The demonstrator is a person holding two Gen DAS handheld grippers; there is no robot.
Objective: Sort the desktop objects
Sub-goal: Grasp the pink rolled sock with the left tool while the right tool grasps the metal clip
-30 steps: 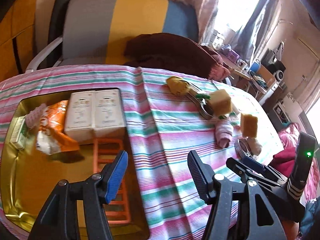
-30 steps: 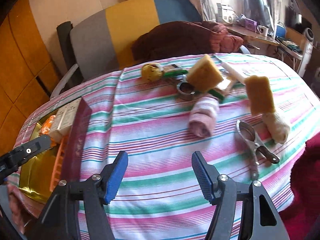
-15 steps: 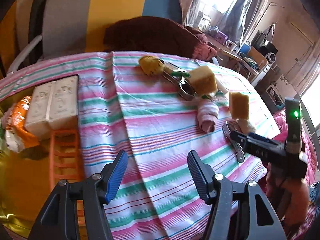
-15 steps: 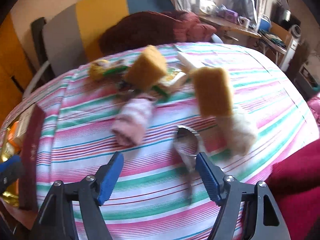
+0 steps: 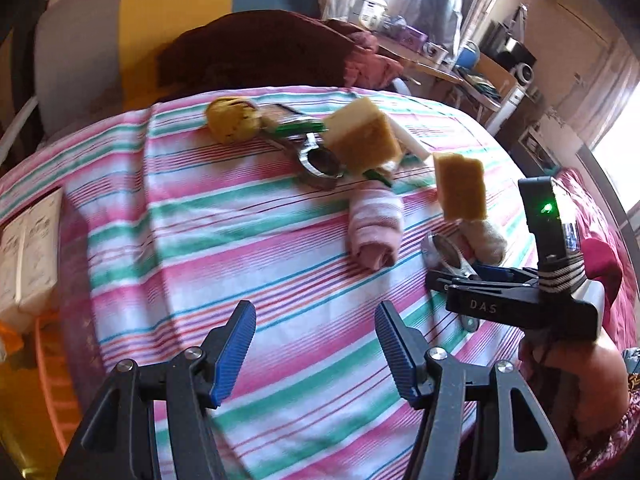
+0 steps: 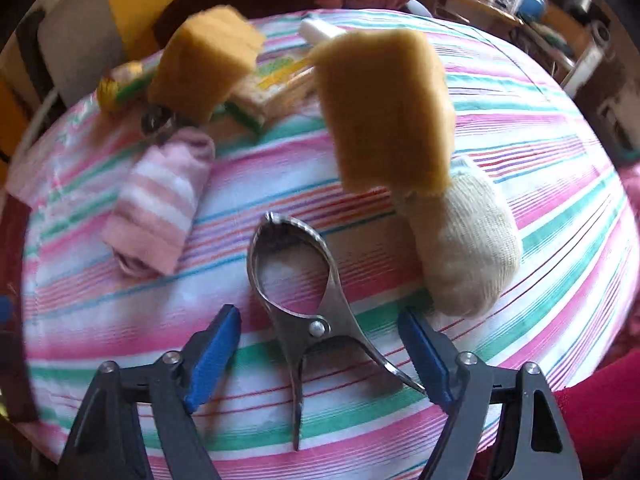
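chair [image 5: 132,40]: grey-yellow-blue, behind table | window [image 5: 616,128]: bright, right; cluttered desk [image 5: 460,68] beyond

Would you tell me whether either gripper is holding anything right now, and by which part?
Nothing is held. The right gripper is open astride the metal clamp's pivot; the left gripper is open over bare cloth.

Pink-white-green striped tablecloth [image 6: 280,168], pink-and-white banded sock [image 6: 160,208], cream sock [image 6: 464,248].

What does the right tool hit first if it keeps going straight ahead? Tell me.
The right tool is open and already straddles the handles of the metal clamp lying on the striped tablecloth. Going straight on, it would likely meet that clamp first; the cream sock lies just right of the line.
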